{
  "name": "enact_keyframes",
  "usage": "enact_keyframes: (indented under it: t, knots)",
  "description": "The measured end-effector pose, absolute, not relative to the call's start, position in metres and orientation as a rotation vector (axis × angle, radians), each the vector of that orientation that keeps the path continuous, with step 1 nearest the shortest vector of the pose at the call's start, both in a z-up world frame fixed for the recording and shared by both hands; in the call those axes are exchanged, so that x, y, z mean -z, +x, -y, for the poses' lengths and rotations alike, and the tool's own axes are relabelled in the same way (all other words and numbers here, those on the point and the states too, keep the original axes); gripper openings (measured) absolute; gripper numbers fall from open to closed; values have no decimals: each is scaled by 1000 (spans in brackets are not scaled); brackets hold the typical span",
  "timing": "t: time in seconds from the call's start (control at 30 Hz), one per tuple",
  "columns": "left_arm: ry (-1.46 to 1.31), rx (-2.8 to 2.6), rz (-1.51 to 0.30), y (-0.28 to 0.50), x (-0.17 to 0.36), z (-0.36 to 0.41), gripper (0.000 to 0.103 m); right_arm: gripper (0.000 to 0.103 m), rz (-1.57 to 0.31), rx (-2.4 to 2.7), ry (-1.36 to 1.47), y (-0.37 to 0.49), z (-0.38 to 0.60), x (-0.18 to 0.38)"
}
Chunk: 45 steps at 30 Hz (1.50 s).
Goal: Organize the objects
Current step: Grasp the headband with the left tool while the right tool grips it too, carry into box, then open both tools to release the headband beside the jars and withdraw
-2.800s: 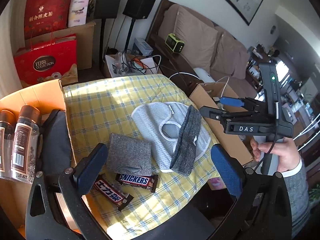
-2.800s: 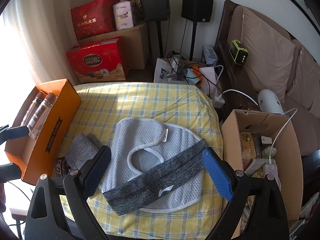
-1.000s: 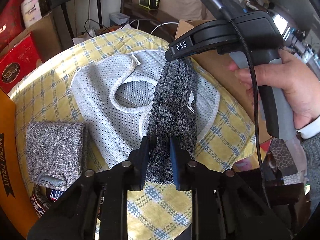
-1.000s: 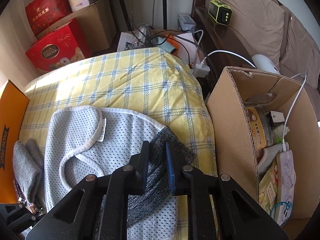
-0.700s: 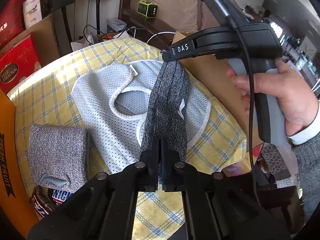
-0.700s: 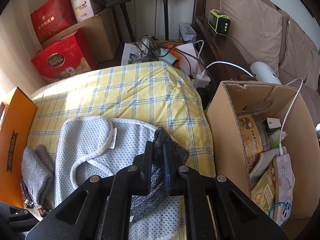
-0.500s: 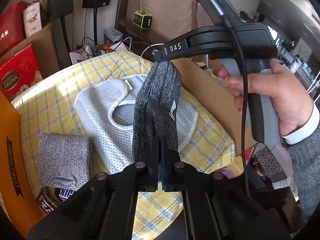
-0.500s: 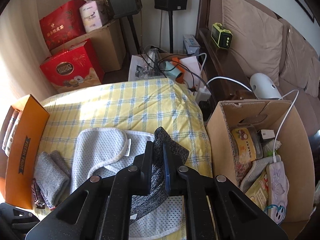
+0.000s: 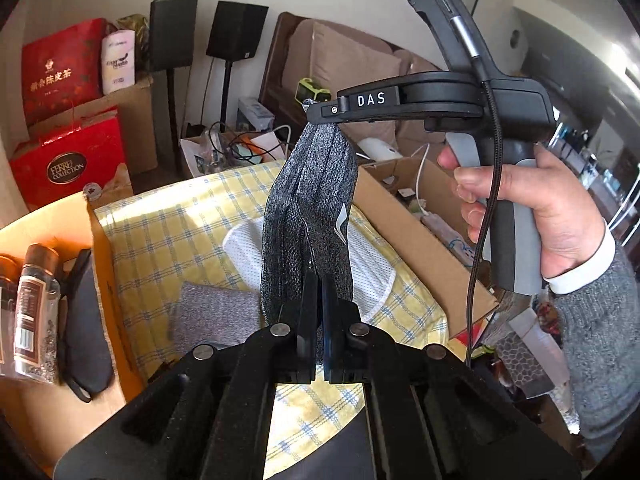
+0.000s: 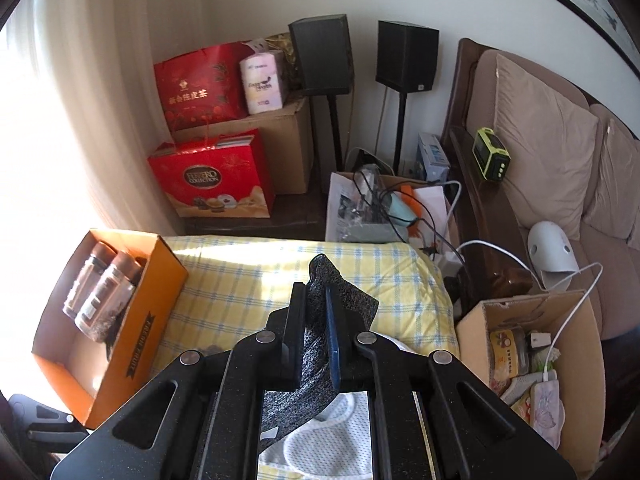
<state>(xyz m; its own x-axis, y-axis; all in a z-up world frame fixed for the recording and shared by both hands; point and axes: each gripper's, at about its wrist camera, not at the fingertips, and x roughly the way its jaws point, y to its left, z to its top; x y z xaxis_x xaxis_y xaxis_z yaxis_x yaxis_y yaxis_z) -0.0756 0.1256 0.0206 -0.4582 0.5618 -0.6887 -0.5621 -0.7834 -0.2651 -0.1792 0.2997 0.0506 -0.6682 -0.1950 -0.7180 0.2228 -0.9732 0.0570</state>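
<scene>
A dark grey headband (image 9: pixel 308 204) hangs stretched between both grippers, lifted above the yellow checked table (image 9: pixel 160 236). My left gripper (image 9: pixel 318 284) is shut on its lower end. My right gripper (image 9: pixel 316 110) is shut on its upper end, higher up; in the right wrist view the right gripper (image 10: pixel 318 300) pinches the headband (image 10: pixel 348 308). A white mesh bib (image 9: pixel 372 276) lies on the cloth below. A folded light grey cloth (image 9: pixel 216 316) lies left of it.
An orange box (image 10: pixel 132 340) at the table's left holds two jars (image 10: pixel 104 284) and a dark pouch (image 9: pixel 86 320). An open cardboard box (image 10: pixel 532 344) of odds and ends stands right of the table. Red gift bags, speakers and a sofa stand behind.
Both grippers have risen with the headband, lifting it clear off the bib. The right gripper went higher, so the band hangs steeper.
</scene>
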Motion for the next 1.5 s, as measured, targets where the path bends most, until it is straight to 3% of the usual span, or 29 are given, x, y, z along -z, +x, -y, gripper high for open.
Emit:
enact_keyframes:
  t: [0.47, 0.77, 0.93, 1.17, 1.27, 1.33, 1.37, 1.5]
  knots:
    - [-1096, -2412, 154, -86, -33, 7, 2, 8, -254, 2517, 1052, -199, -146, -76]
    - [-1249, -2450, 256, -104, 7, 70, 2, 8, -443, 2414, 1091, -220, -61, -45]
    - [-1349, -2430, 229, -110, 33, 75, 2, 8, -602, 2361, 1128, -226, -23, -17]
    - [-1456, -2374, 194, -119, 54, 66, 2, 8, -644, 2310, 1215, -242, -7, 19]
    - [-1513, -2385, 201, -125, 64, 68, 10, 20, -652, 2319, 1218, -249, -4, 29]
    - [-1528, -2387, 237, -127, 67, 72, 31, 47, -640, 2328, 1223, -252, -4, 33]
    - [-1521, -2391, 254, -126, 67, 74, 37, 51, -631, 2334, 1213, -252, -5, 32]
    - [-1495, -2434, 230, -122, 59, 74, 43, 53, -583, 2338, 1174, -246, -13, 23]
